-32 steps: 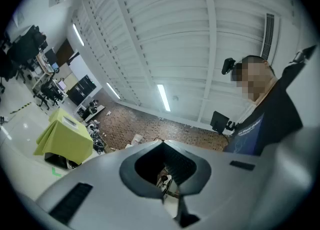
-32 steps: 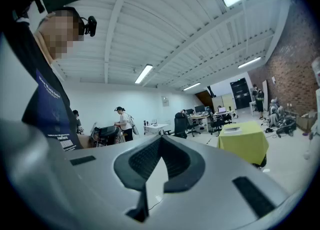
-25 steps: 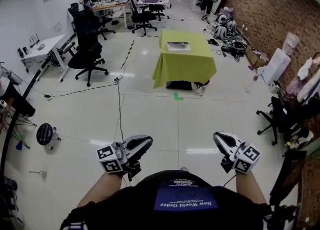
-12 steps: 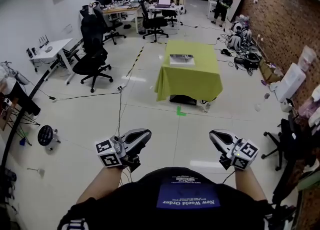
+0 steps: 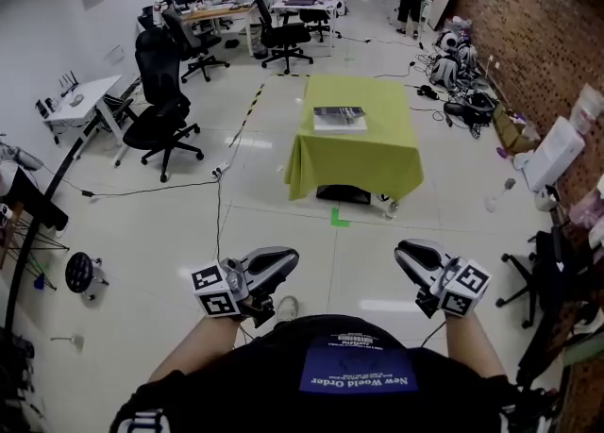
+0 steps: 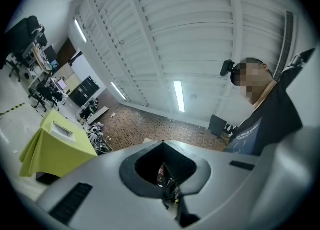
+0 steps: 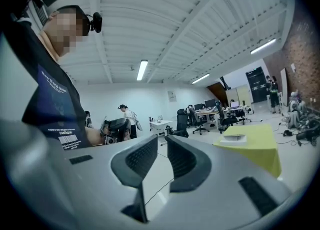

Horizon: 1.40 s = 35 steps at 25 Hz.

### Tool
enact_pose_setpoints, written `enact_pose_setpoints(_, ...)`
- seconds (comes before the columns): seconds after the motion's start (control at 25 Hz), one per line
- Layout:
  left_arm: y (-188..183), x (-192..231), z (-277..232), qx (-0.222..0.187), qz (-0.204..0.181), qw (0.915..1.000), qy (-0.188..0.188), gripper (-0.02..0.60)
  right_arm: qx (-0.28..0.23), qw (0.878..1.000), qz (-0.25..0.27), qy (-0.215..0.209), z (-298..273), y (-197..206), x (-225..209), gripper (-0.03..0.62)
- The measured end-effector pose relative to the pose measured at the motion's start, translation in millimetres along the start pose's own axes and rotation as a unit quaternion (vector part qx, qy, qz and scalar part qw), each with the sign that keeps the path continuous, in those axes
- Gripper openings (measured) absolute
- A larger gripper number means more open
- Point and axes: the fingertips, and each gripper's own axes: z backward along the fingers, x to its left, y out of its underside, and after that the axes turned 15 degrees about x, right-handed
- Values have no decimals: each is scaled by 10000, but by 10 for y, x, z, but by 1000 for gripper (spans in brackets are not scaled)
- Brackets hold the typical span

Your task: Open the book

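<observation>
book (image 5: 339,118) lies flat, long axis across the table (image 5: 377,162); left tongs (image 5: 283,259) pressed together, empty; right tongs (image 5: 406,254) just parting slightly, empty

A green-clothed table (image 5: 359,162) stands mid-floor; black chairs (image 5: 156,120) and a white desk (image 5: 80,101) sit left, brick wall (image 5: 538,35) right.

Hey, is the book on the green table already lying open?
No, the book lies flat and closed on the green table, with its dark cover facing up.
</observation>
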Motion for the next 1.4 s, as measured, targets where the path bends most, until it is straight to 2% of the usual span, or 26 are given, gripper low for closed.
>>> enact_pose_setpoints(0.2,-464,949,86,175,-103,9992,353,6,9,9991,89,405,-675,-399,-581,52)
enact_pose_setpoints(0.32,-786,1490,157,367,-207,9979,497,6,-27,9981,-71,606,-1073,-600,-923,58)
enact_pose_setpoints(0.48,-1089,2130,166,652,-377,9953,614,6,-60,9966,-25,825,-1509,-884,-1312,66)
enact_pose_setpoints(0.76,-1359,2851,-191,831,-507,9923,763,8,302,9956,-25,890,-1935,-979,-1954,87)
enact_pose_setpoints(1.0,-1388,3463,-593,1152,-667,9905,340,8,334,9975,53,614,-2183,-993,-2779,103)
enact_pose_setpoints(1.24,-1615,4128,-1314,1295,-835,9869,-474,8,470,9980,429,17,-2334,-1160,-3883,118)
enact_pose_setpoints(1.4,-1726,4481,-1882,1453,-970,9803,-926,8,607,9939,816,-421,-2392,-1333,-4576,129)
